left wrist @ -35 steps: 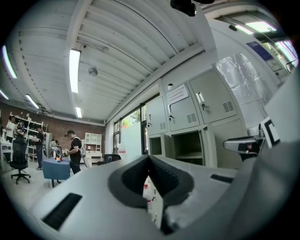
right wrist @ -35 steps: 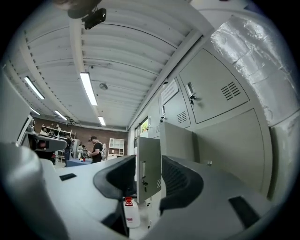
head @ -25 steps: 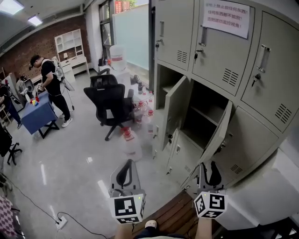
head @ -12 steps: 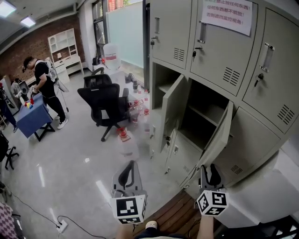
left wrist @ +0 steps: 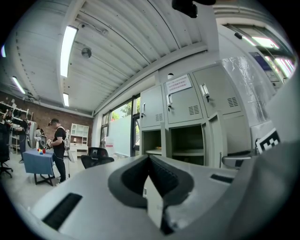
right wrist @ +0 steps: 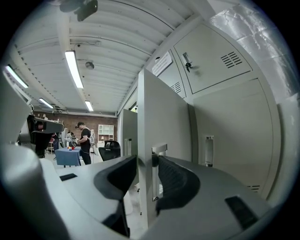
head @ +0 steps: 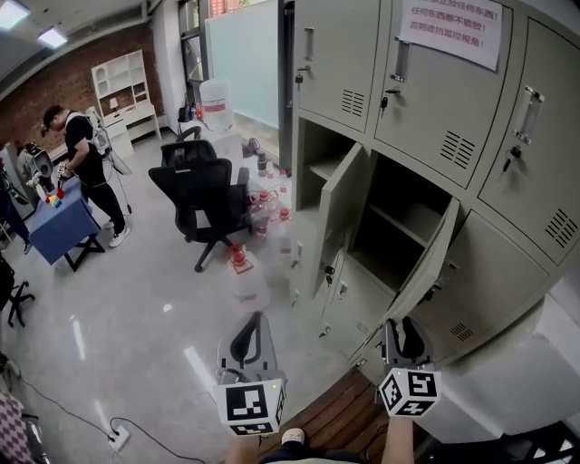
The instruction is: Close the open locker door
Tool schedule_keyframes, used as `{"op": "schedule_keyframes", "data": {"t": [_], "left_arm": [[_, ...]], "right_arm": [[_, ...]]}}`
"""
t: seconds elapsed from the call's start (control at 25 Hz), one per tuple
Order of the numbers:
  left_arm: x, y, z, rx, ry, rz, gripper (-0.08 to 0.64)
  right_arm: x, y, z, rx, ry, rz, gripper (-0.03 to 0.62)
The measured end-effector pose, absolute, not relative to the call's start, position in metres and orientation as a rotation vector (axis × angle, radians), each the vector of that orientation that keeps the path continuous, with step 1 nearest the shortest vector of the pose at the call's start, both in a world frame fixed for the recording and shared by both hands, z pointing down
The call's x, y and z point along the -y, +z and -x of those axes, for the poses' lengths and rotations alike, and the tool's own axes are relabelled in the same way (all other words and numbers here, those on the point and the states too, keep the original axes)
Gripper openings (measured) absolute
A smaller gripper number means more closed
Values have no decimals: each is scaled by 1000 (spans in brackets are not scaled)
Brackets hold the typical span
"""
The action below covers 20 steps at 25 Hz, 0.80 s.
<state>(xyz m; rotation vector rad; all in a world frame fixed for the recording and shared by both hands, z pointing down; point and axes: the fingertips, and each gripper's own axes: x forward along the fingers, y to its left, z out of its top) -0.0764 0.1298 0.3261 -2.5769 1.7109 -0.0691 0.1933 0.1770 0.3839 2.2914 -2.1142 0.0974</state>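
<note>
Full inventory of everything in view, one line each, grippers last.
lockers: one bank, grey-beige, right side; white paper notice on top row
left open door: one, grey-beige, middle row
right open door: one, grey-beige, beside it
office chair: one, black, mid-floor
water jugs: two, clear, one raised near window, one on floor
person: one, black clothes, far left at blue table
shelf unit: one, white, back brick wall
left gripper: one, grey, bottom centre, jaws together, empty
right gripper: one, grey, jaws apart, just been closing, right open door's edge between them
</note>
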Motion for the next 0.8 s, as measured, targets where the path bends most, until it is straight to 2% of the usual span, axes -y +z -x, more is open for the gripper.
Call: {"op": "schedule_keyframes", "data": {"t": [0.8], "left_arm": [[-104,333,95,-1733,-101,2553,2]], "right_arm": [[-98,384,-152,2207,7,-2091,133]]}}
